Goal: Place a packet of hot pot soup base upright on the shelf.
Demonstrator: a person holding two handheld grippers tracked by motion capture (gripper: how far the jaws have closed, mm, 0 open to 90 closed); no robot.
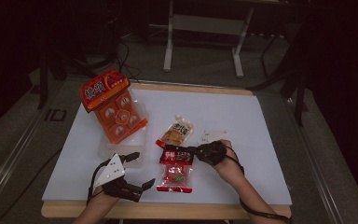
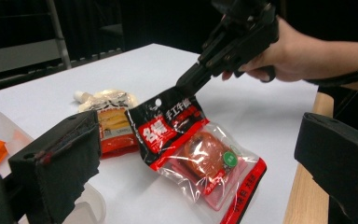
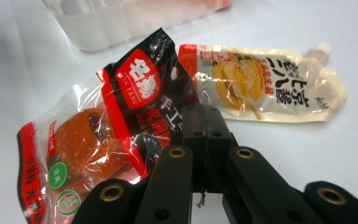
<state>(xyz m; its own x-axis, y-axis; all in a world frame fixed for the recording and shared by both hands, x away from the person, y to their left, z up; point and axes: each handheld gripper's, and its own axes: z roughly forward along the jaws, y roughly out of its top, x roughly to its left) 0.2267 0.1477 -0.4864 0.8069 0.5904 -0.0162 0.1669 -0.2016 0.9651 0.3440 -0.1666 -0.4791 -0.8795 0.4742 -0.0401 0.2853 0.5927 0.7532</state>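
Right gripper point(image 3: 204, 135) clamped tight on the black top edge of the red snack pack point(image 1: 174, 171), that end lifted, clear bottom end on the white table sheet point(image 1: 242, 121). Left gripper point(image 1: 137, 170) idle, jaws wide, holding nothing, just left of the pack. Looks like pickup barely begun; where it goes I can't tell. Yellow pouch point(image 1: 177, 130) just behind, orange box point(image 1: 112, 105) on its clear tray point(image 1: 103, 148) back left. Open sheet to the right; front edge near.

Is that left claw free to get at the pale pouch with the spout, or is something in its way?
Probably yes. The left claw stands open and holds nothing. The pale pouch lies flat on the white table, but the red snack packet, pinched by the right claw, partly overlaps its near end.
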